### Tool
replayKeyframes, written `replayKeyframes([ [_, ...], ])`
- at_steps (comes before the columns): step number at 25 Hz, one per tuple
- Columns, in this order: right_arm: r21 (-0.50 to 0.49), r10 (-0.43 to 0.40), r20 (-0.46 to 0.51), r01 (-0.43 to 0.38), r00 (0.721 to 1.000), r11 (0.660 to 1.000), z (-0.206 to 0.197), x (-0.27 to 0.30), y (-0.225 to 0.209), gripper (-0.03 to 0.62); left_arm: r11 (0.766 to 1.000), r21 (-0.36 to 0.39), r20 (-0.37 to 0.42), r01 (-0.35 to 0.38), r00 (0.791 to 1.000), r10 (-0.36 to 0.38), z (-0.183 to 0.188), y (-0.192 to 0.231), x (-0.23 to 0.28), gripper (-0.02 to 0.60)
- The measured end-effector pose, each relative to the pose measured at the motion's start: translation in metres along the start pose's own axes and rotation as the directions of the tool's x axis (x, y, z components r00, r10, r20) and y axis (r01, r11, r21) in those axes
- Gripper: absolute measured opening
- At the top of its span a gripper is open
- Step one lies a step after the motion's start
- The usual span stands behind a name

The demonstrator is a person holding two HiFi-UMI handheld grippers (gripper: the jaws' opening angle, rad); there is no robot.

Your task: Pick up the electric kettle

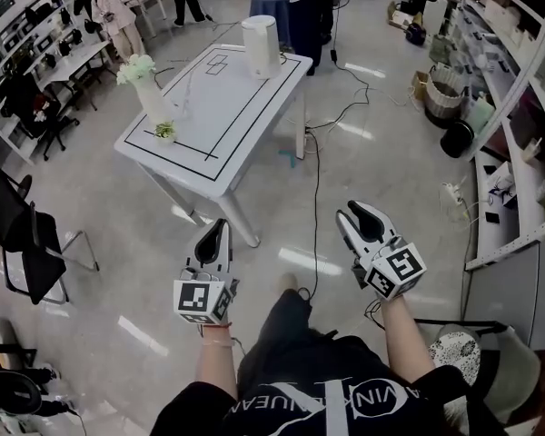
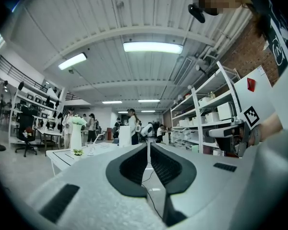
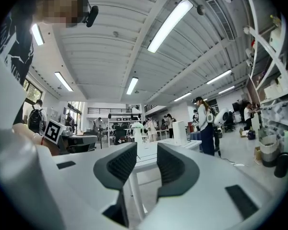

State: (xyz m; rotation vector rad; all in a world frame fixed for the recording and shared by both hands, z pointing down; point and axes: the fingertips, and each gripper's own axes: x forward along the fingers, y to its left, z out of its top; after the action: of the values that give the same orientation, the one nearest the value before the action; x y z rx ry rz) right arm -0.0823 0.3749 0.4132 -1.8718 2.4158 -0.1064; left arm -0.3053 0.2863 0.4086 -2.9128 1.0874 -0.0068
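Note:
The white electric kettle [image 1: 260, 45] stands upright at the far end of a white table [image 1: 220, 125] marked with black lines. It shows small and distant in the left gripper view [image 2: 124, 135] and in the right gripper view [image 3: 180, 132]. Both grippers hover over the floor well short of the table, pointing level toward it. My left gripper [image 1: 216, 232] [image 2: 149, 145] has its jaws shut with nothing between them. My right gripper [image 1: 352, 214] [image 3: 146, 148] stands open, its pads apart and empty.
A white vase of flowers [image 1: 150, 94] and a small green plant [image 1: 164, 131] stand on the table's left side. A black chair [image 1: 27, 243] is at left, and a cable [image 1: 314, 180] runs across the floor. Shelving [image 1: 518, 153] lines the right, and people stand beyond the table.

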Motion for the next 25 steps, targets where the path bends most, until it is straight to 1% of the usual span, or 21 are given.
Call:
replayKeyframes([
  [3, 0.002, -0.009, -0.001, 0.009, 1.000, 1.000, 0.001, 0.018, -0.018, 0.127, 1.000, -0.008, -0.009, 0.004, 1.000, -0.004, -0.003, 0.010, 0.023, 0.023],
  [7, 0.004, -0.008, -0.006, 0.008, 1.000, 1.000, 0.004, 0.050, -0.042, 0.137, 1.000, -0.024, 0.001, -0.013, 1.000, 0.013, -0.001, 0.034, 0.061, 0.023],
  [15, 0.005, 0.005, -0.034, -0.005, 0.999, 1.000, 0.000, 0.112, -0.087, 0.138, 0.999, -0.041, -0.011, -0.013, 1.000, 0.013, -0.007, 0.072, 0.137, 0.023],
  [20, 0.018, -0.010, -0.034, 0.011, 0.999, 1.000, -0.001, 0.149, -0.112, 0.138, 0.999, -0.046, -0.028, 0.001, 1.000, -0.002, -0.012, 0.093, 0.174, 0.023],
  [25, 0.037, -0.030, -0.017, 0.030, 0.999, 0.999, 0.001, 0.184, -0.132, 0.138, 0.998, -0.053, -0.022, 0.018, 1.000, -0.019, -0.014, 0.118, 0.209, 0.023],
])
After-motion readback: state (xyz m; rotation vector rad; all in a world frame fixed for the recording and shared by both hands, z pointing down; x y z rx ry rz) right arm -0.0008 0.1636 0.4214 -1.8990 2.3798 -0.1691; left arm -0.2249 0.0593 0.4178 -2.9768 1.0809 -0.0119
